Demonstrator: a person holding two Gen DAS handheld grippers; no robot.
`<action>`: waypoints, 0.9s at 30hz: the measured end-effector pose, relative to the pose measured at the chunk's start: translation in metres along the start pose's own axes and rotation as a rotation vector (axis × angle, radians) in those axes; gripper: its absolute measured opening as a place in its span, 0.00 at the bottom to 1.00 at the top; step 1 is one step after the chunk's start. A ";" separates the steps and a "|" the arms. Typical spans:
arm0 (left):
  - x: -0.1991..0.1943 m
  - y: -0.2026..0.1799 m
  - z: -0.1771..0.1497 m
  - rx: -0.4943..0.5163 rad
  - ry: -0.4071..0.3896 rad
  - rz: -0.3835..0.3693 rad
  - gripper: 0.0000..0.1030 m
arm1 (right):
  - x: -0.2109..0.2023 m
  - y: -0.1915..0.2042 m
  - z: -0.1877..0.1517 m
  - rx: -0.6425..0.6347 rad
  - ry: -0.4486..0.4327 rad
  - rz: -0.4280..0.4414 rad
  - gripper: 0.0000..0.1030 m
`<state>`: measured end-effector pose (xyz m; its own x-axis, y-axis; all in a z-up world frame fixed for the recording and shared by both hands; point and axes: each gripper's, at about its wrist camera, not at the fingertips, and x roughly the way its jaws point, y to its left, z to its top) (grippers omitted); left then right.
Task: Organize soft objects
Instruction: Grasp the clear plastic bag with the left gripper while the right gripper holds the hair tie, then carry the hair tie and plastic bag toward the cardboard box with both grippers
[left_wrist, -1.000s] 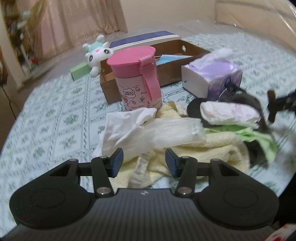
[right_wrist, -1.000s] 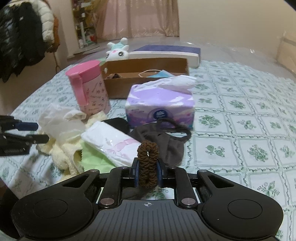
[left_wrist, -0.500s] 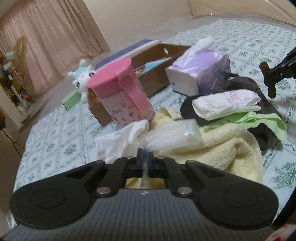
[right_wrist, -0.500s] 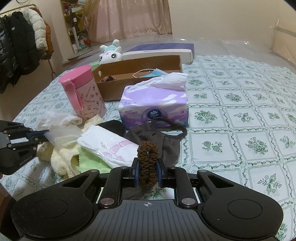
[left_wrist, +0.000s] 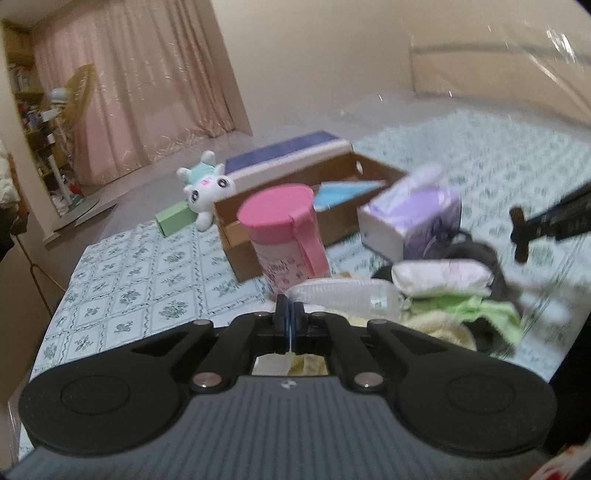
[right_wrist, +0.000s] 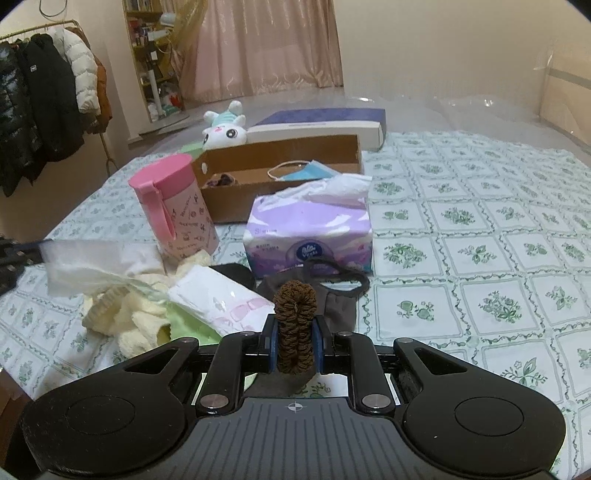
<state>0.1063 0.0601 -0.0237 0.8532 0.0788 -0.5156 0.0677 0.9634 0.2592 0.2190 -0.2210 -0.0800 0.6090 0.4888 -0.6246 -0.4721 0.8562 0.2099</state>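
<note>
One pink cup serves as the landmark. Behind it: one cardboard box holding one blue mask; one plush toy; one long flat box. Right of the cup: one tissue pack. In front of the cup: one plastic glove, one yellow towel, one green cloth, one white packet, one dark mask, one brown scrunchie.
</note>
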 end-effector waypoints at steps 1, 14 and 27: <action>-0.006 0.004 0.003 -0.016 -0.010 -0.001 0.03 | -0.002 0.001 0.000 -0.002 -0.005 0.001 0.18; -0.034 0.055 0.017 -0.114 -0.017 0.120 0.03 | -0.017 0.003 0.013 -0.053 -0.049 0.008 0.18; 0.003 0.100 0.028 -0.171 0.012 0.219 0.03 | 0.006 0.008 0.049 -0.116 -0.058 0.072 0.18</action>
<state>0.1305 0.1495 0.0235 0.8314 0.2919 -0.4728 -0.2069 0.9524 0.2240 0.2500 -0.2034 -0.0449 0.6054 0.5600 -0.5655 -0.5844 0.7951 0.1618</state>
